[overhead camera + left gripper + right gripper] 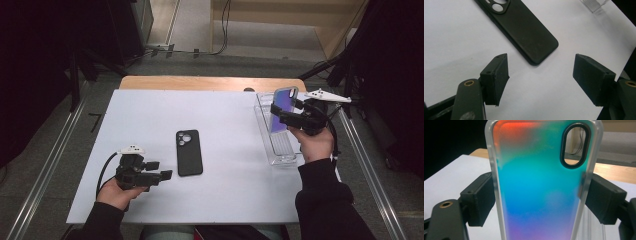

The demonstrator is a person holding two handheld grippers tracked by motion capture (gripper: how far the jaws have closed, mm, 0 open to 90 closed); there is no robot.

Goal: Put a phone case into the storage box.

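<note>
A black phone case (pixel 189 152) lies flat, camera cut-out at the far end, near the middle of the white table; its near corner (pixel 524 30) shows ahead of my left gripper. My left gripper (pixel 162 170) rests low at the front left, just left of that case, jaws open and empty (pixel 541 77). My right gripper (pixel 281 111) is raised at the right over a clear tray (pixel 280 150), shut on an iridescent blue-purple phone case (pixel 283 107) that stands upright. The jaws press on that case's two long edges (pixel 541 195).
The clear plastic tray stands lengthwise along the table's right edge, its corner (pixel 594 5) seen from the left gripper. A wooden strip (pixel 210 82) borders the table's far side. Metal rails run along the floor on both sides.
</note>
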